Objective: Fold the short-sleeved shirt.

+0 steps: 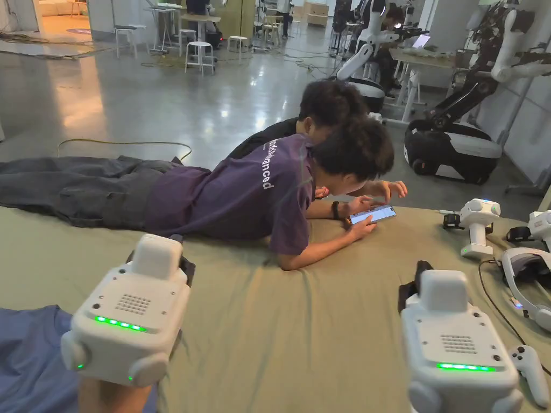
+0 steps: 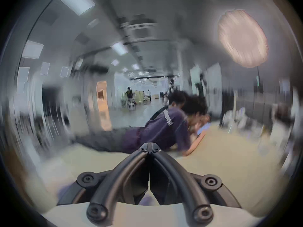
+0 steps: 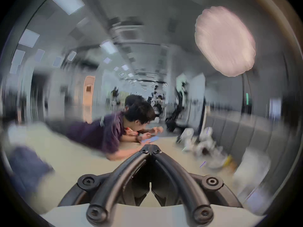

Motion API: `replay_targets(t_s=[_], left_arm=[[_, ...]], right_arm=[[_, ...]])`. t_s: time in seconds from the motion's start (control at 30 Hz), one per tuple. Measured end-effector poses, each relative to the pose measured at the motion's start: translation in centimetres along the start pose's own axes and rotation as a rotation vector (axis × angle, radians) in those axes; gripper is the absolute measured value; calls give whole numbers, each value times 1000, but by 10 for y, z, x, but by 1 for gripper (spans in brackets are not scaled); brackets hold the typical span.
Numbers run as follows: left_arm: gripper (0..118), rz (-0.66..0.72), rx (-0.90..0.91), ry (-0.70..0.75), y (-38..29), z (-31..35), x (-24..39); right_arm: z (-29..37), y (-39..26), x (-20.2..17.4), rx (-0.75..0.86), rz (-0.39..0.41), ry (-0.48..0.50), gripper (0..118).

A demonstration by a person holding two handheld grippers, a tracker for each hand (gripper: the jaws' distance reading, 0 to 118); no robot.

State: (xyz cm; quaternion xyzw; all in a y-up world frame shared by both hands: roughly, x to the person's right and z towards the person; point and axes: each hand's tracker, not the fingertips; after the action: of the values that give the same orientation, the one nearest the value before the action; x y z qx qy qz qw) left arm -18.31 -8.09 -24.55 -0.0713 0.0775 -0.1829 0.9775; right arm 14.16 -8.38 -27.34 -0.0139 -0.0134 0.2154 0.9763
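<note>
A blue shirt [image 1: 27,355] lies crumpled at the near left corner of the olive-green sheet [image 1: 280,333]; it also appears as a blurred blue patch [image 3: 27,165] in the right gripper view. My left gripper [image 1: 184,258] is held above the sheet just right of the shirt, jaws closed together with nothing between them [image 2: 150,146]. About a shoulder's width to its right, my right gripper [image 1: 417,277] hangs over bare sheet, likewise shut and holding nothing [image 3: 151,148]. Both gripper views are smeared by motion.
Two people [image 1: 258,188] lie across the far side of the sheet over a phone [image 1: 372,214]. At the right edge stand a white device on a base [image 1: 476,226], a headset [image 1: 530,279] with a cable and a white controller [image 1: 530,371].
</note>
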Motion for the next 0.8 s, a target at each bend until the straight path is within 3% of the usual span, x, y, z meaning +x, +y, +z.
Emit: replay_targets(t_s=[0.07, 0.1, 0.17, 0.23, 0.37, 0.47, 0.57, 0.67, 0.77, 0.8], left_arm=[[0, -259, 3, 12, -2, 0, 13], [0, -364, -5, 38, -4, -1, 19], [0, -528, -14, 67, -11, -2, 27], [0, -622, -15, 62, -15, -1, 30], [0, -621, -22, 27, -22, 3, 28], [0, -357, -55, 3, -18, 4, 15], [0, 90, -81, -20, -13, 3, -7], [0, 519, -46, -101, -17, 8, -29], [0, 660, -7, -80, -25, 14, -34], [0, 674, -8, -69, -24, 15, -33]], right_arm=[[-1, -7, -16, 33, 344, -1, 0], [-2, -13, -23, 48, 477, 0, 0], [-3, -21, -29, 60, 649, 13, 0], [-1, -29, -27, 75, 697, 29, 0], [2, -35, -25, 52, 660, -8, 0], [5, -31, -23, 10, 497, -11, 0], [4, -24, -11, -45, 141, 25, 0], [4, -20, -1, -138, -217, -9, 0], [9, -21, 7, -150, -514, -21, 0], [10, -22, 9, -152, -575, -27, 0]])
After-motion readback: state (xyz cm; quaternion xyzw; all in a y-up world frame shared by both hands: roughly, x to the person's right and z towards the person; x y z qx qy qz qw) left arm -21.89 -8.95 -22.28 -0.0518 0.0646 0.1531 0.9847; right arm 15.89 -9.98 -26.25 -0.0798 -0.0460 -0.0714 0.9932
